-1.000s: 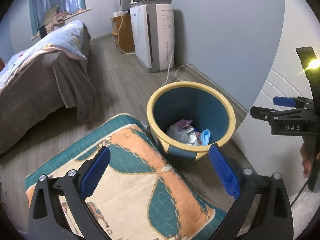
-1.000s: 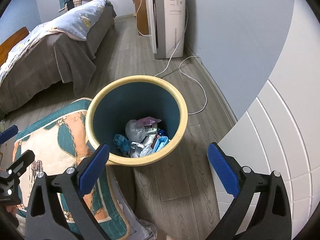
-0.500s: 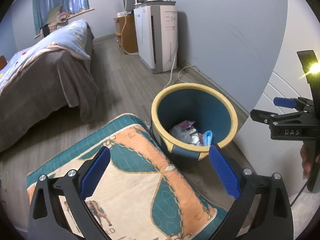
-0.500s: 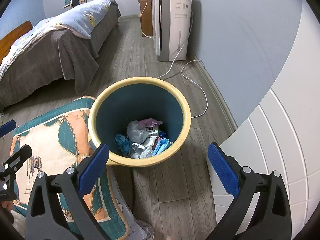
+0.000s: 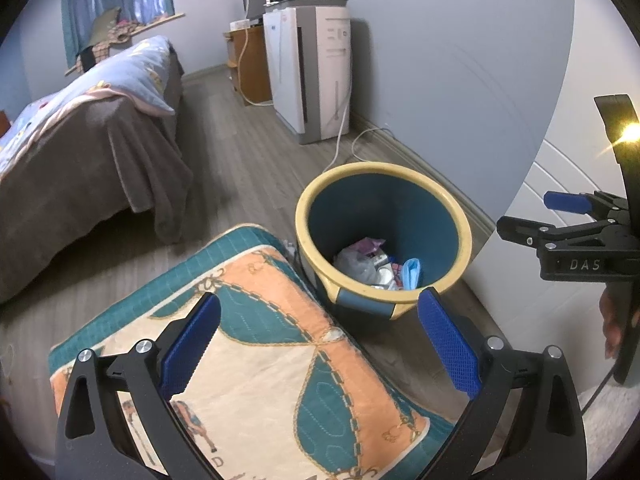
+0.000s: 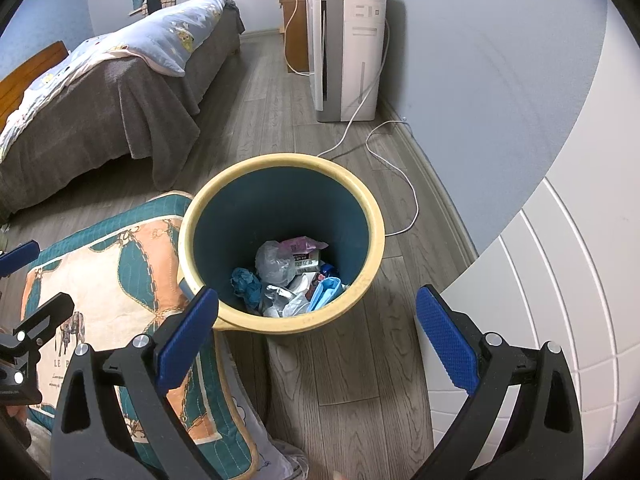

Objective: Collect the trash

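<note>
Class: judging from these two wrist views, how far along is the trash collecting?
Done: wrappers and a crumpled bag already lie inside the bin. In hand: nothing; the left gripper and right gripper are both open and empty. Left: no loose trash is visible on the floor.

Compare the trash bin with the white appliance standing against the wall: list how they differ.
The trash bin is round, teal with a yellow rim; the white appliance is a tall, boxy white and grey unit.
The trash bin is open-topped and holds crumpled trash; the white appliance is closed.
A white cord trails from the white appliance across the floor; the trash bin has none.
Both stand upright on the wooden floor.
</note>
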